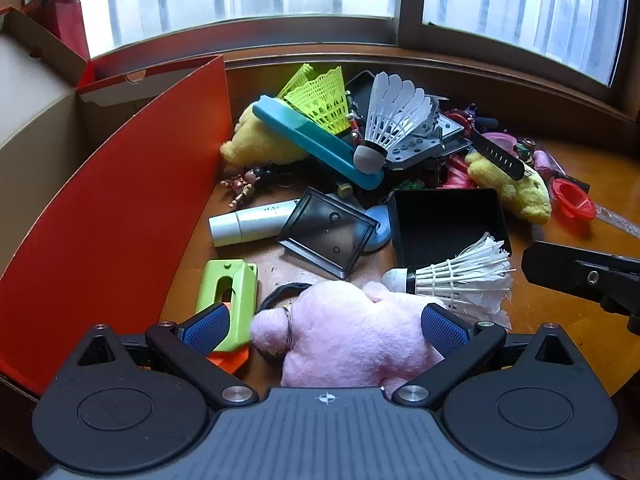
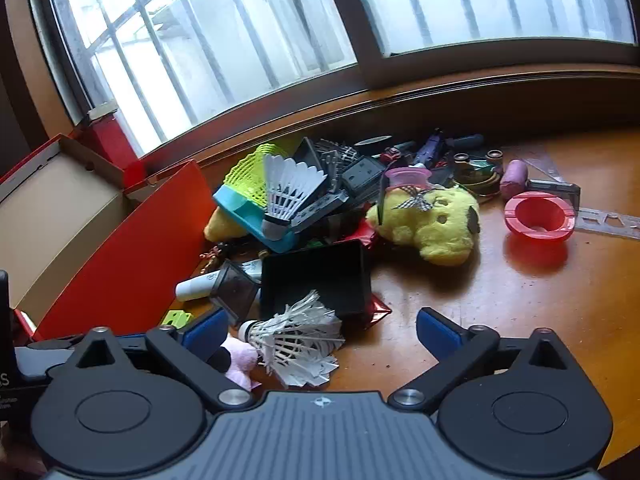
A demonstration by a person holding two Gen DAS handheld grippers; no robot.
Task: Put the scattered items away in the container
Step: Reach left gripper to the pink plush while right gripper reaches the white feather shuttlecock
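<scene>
Blue-padded fingers of the left claw point(image 1: 325, 330) stood spread on either side of a pink plush toy point(image 1: 352, 332), which lay on the tabletop point(image 1: 560, 320) between them; the right pad touched the plush, while contact at the left pad could not be judged. A metal key ring point(image 1: 288, 330) sat on the plush near its left end. Just left of it lay a green plastic clip point(image 1: 232, 300) with an orange part beneath. Beside the plush on the right lay a frayed white shuttlecock point(image 1: 460, 284), touching the toy. The right claw point(image 2: 318, 330) was also spread wide and gripped nothing; the same shuttlecock point(image 2: 298, 344) lay between its fingers, nearer the left one. Beyond these sat a black tray point(image 1: 448, 224), a smoky clear lid point(image 1: 328, 232) and a white tube point(image 1: 252, 222). Further back a heap held a teal case point(image 1: 316, 142), a neon yellow shuttlecock point(image 1: 320, 98), a clean white shuttlecock point(image 1: 392, 120) and a yellow plush point(image 2: 432, 220). A red ring-shaped dish point(image 2: 538, 216) stood apart on the right. The orange cardboard box point(image 1: 120, 208), open, stood at the left edge of the tabletop, against the clutter.
</scene>
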